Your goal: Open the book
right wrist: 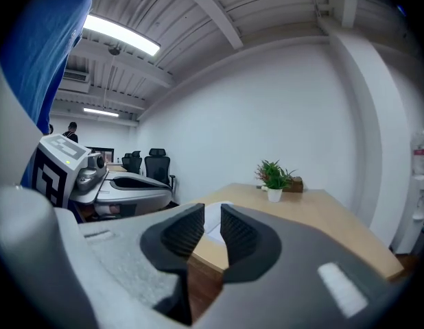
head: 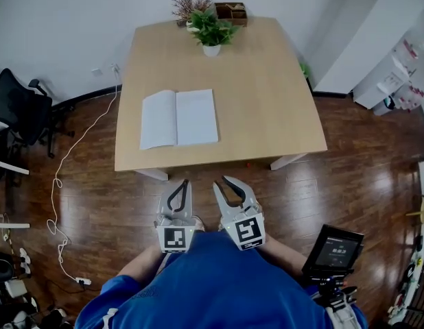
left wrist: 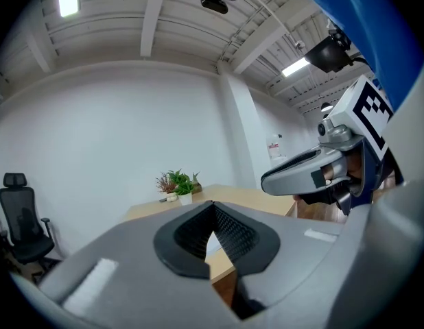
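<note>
While you hold both grippers off the near table edge, check their states: the left gripper point(head: 184, 183) has its jaws together, empty; the right gripper point(head: 221, 181) has its jaws narrowly apart, empty. Beyond them, the book point(head: 179, 118) lies open and flat on the left half of the table point(head: 267, 101), so the task appears complete. No writing is legible on its pages.

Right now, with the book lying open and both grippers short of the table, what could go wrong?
The book sits close to the near edge of the table. A careless reach by the shut left gripper or the open right gripper could push it askew or off. A white cable snakes across the floor on the left, and stepping that way could snag it.
</note>
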